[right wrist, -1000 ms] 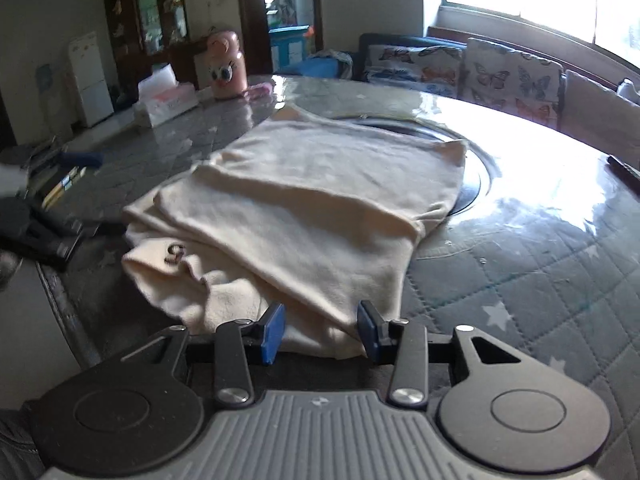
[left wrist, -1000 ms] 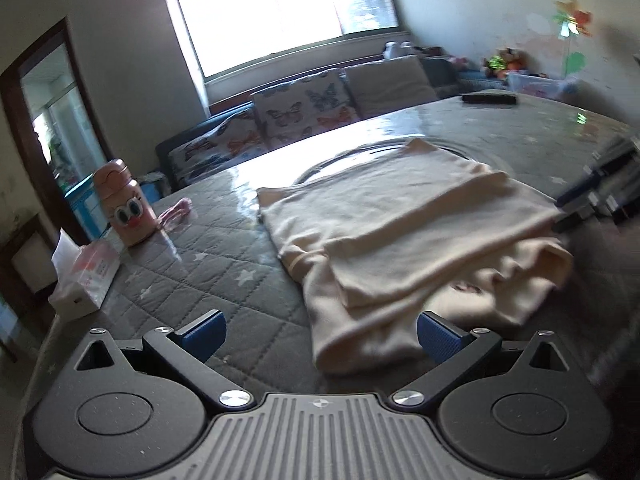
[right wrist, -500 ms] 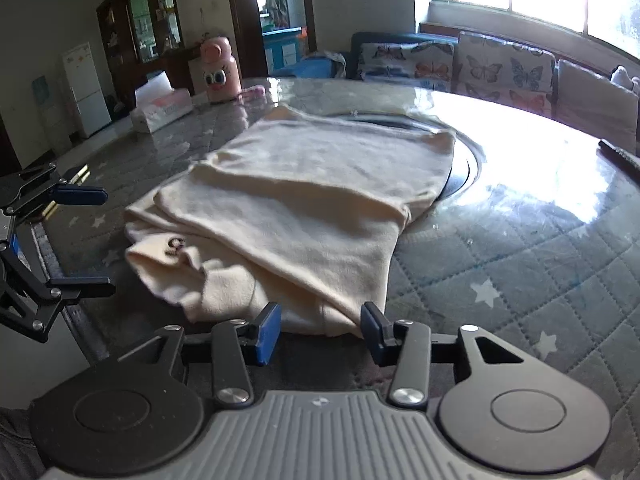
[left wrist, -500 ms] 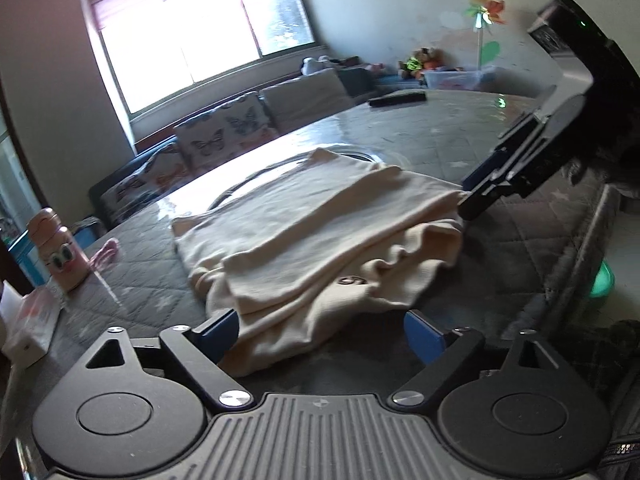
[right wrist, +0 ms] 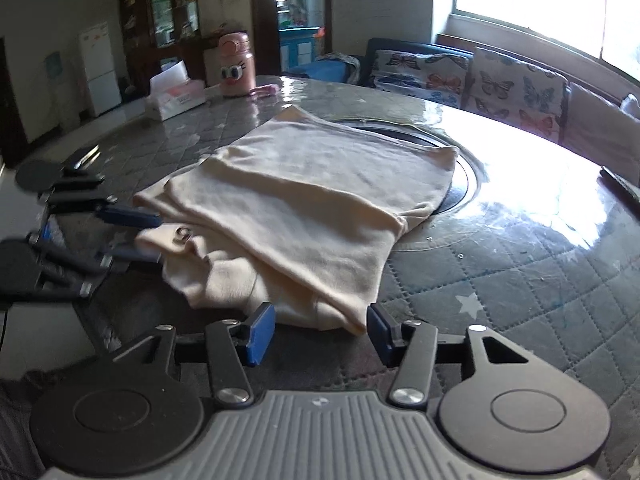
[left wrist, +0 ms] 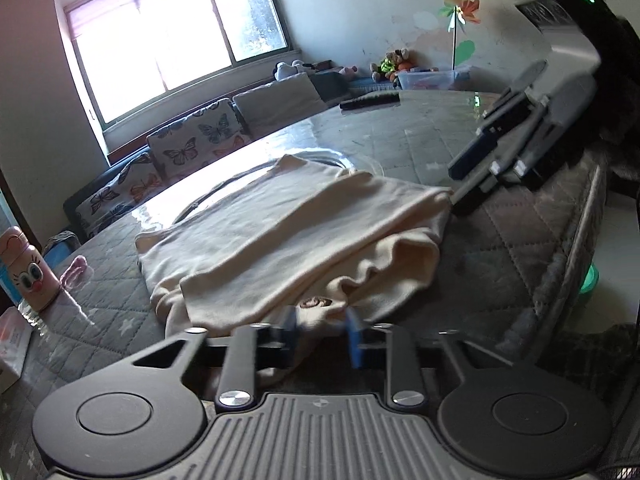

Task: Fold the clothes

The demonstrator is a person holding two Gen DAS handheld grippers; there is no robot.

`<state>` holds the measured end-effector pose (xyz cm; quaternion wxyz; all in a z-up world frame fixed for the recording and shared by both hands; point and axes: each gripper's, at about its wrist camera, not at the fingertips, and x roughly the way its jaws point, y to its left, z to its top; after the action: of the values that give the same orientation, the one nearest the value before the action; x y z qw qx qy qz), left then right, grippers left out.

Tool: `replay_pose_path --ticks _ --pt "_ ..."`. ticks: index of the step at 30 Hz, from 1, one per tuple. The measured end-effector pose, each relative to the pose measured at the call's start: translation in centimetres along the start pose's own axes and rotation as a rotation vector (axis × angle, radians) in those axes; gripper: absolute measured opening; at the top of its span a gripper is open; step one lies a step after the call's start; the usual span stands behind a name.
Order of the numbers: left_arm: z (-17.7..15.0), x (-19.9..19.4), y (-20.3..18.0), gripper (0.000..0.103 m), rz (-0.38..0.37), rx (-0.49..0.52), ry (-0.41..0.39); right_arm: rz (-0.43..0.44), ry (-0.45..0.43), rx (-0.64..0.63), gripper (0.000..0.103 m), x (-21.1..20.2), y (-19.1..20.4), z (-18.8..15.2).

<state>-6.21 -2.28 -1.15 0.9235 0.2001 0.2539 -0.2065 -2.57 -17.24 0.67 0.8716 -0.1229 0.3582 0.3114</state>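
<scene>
Nearest, the left gripper (left wrist: 320, 330) has its blue pads partly closed around the near hem of a cream, soft knit garment (left wrist: 296, 236); whether cloth is actually pinched cannot be told. The right gripper (right wrist: 318, 330) stands released, fingers spread either side of the garment's near corner. The garment lies partly folded on a grey quilted, star-patterned table cover (right wrist: 520, 280). Judged step: taking hold of the near edge. Next, both grippers must clamp, then lift together. Farther off stands a pink cartoon-faced bottle (right wrist: 234, 66).
</scene>
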Motion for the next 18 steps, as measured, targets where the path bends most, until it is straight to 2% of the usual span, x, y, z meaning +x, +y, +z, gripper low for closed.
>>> replay_pose_path --ticks 4,12,16,17,18 --pt "1.4 0.0 1.6 0.017 0.0 -0.055 -0.03 0.023 -0.008 -0.082 0.061 0.1 1.1 0.0" --pt "3.4 1.6 3.9 0.016 -0.008 -0.131 -0.041 0.04 -0.044 -0.187 0.061 2.7 3.1 1.4" --pt "3.2 1.7 4.1 0.02 -0.02 -0.134 -0.029 0.08 -0.038 -0.161 0.044 4.3 3.0 2.5" --pt "2.9 1.5 4.1 0.021 -0.023 -0.13 -0.025 0.09 -0.033 -0.144 0.031 4.6 2.8 2.7" --pt "2.7 1.2 4.0 0.023 -0.022 -0.125 -0.023 0.098 -0.028 -0.124 0.023 4.8 2.6 3.0"
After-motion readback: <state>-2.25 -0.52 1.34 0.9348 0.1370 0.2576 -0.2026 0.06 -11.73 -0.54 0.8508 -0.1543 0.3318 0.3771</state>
